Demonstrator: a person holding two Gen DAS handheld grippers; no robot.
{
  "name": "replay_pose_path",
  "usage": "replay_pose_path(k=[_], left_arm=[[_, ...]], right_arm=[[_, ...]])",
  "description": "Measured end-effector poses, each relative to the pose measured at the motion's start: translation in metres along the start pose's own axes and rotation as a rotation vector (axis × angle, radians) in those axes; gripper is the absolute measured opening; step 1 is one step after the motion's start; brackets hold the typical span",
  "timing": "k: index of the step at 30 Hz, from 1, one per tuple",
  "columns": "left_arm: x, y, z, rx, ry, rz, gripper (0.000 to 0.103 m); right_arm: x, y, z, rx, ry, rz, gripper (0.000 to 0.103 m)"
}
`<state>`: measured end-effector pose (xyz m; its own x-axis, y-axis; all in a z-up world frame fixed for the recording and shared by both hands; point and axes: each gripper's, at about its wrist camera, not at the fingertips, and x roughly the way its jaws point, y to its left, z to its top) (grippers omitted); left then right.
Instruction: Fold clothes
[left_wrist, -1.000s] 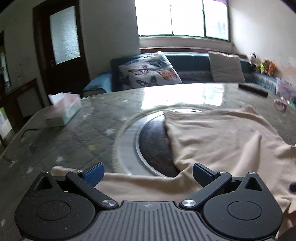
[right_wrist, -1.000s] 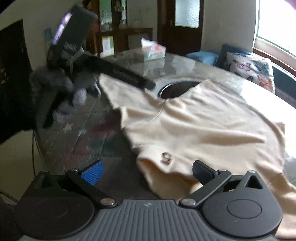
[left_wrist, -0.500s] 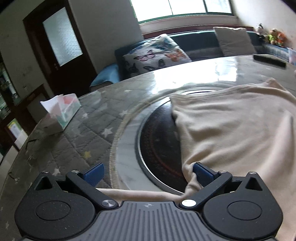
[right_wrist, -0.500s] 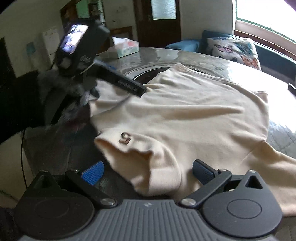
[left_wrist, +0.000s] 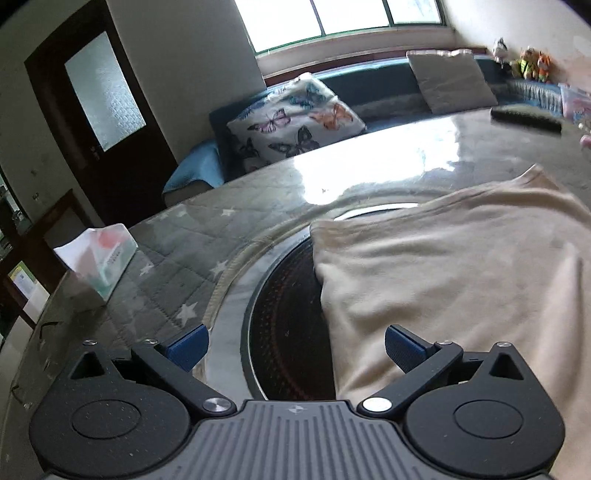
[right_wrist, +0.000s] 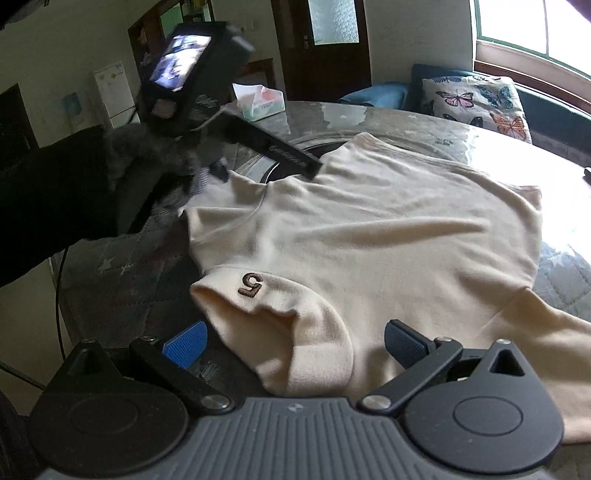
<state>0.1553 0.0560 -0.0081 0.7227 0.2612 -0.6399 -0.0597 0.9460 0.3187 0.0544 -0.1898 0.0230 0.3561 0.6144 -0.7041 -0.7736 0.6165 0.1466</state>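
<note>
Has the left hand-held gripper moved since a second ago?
Yes. The left hand-held gripper has advanced over the cream shirt: the table's dark round inset, earlier well ahead, now sits between its open fingers.

Cream garment (left_wrist: 461, 280) cut off at right and lower frame edges, left gripper (right_wrist: 207, 122) motion-blurred in right wrist view, dark object (left_wrist: 526, 119) on far counter (left_wrist: 177, 258) blurred, windowsill toys (left_wrist: 530, 61) too small to identify.

Each handheld gripper is showing a ribbed grey housing flanked by two black round discs, with silver screws pinning black linkage arms to blue ridged fingertips (left_wrist: 186, 345). The left gripper (right_wrist: 218, 173) (seen from the right wrist) is carrying a lit screen, gripped by a person wearing a dark sleeve (right_wrist: 48, 214).
</note>
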Motion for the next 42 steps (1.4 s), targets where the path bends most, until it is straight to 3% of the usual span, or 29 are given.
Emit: replay_pose_path(k=[7,12,18,23,26,31,34,38,42], left_arm=[[0.032,0.01,0.011,-0.007,0.022,0.128,0.103],[0.045,0.019,0.02,-0.023,0.039,0.148,0.103],[0.031,0.008,0.026,0.001,-0.012,0.077,0.103],[0.055,0.001,0.033,0.036,-0.003,0.119,0.103],[0.07,0.003,0.039,0.049,0.0,0.197,0.103],[0.082,0.004,0.046,0.061,-0.002,0.245,0.103],[0.081,0.005,0.047,0.036,0.011,0.24,0.103],[0.066,0.007,0.048,0.009,-0.017,0.14,0.103],[0.077,0.0,0.049,0.044,-0.01,0.169,0.103]], right_arm=[[0.001,-0.002,-0.002,-0.008,0.003,0.019,0.103],[0.001,-0.002,-0.004,-0.021,-0.002,0.026,0.103],[-0.001,-0.004,-0.006,-0.017,-0.008,0.038,0.103],[-0.001,-0.006,-0.004,-0.021,-0.007,0.045,0.103],[-0.001,-0.006,-0.005,-0.021,-0.007,0.048,0.103],[-0.001,-0.006,-0.006,-0.033,-0.009,0.047,0.103],[-0.002,-0.007,-0.006,-0.031,-0.012,0.049,0.103],[-0.002,-0.007,-0.007,-0.036,-0.011,0.047,0.103],[-0.003,-0.008,-0.007,-0.034,-0.013,0.049,0.103]])
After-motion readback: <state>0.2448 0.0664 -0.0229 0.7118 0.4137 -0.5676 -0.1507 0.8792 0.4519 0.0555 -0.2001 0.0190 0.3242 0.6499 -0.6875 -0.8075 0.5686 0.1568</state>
